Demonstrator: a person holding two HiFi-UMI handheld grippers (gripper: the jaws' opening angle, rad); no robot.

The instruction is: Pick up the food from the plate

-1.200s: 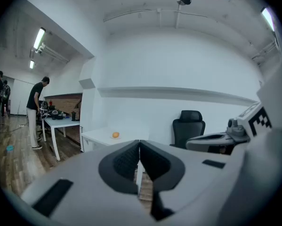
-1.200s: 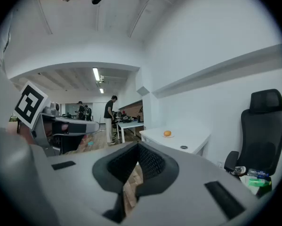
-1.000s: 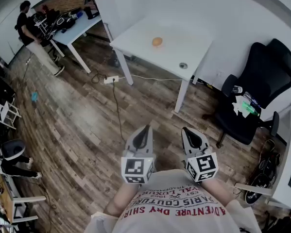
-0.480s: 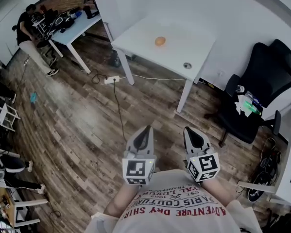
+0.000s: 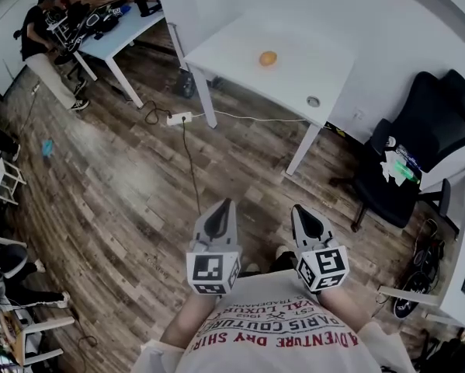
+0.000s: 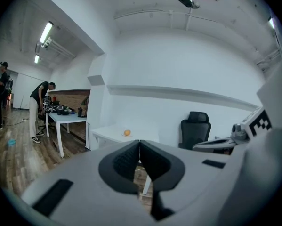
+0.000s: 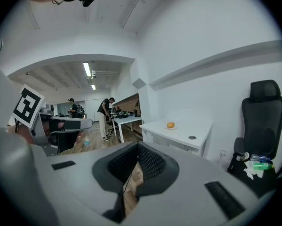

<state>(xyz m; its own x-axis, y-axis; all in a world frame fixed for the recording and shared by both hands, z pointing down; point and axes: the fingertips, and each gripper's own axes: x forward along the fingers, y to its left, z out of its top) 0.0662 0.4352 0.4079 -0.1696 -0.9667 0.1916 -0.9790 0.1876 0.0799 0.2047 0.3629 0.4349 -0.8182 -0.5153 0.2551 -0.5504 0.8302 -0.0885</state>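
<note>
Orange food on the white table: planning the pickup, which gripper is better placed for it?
Left, marginally: the orange food lies almost straight ahead of the left gripper, but off to one side of the right gripper. Both are shut, empty and far from the white table.

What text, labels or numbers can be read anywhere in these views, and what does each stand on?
"ADVENTURE DRY SHIR", cut off: red print, seen upside down, on the person's shirt.
"PARIS COUTUR", cut off: the next line of print on the same shirt.
Smaller shirt lines: too blurred to read.
Left gripper and right gripper: square markers, patterns only, no letters.
Green packet on the black chair: too small to read.
</note>
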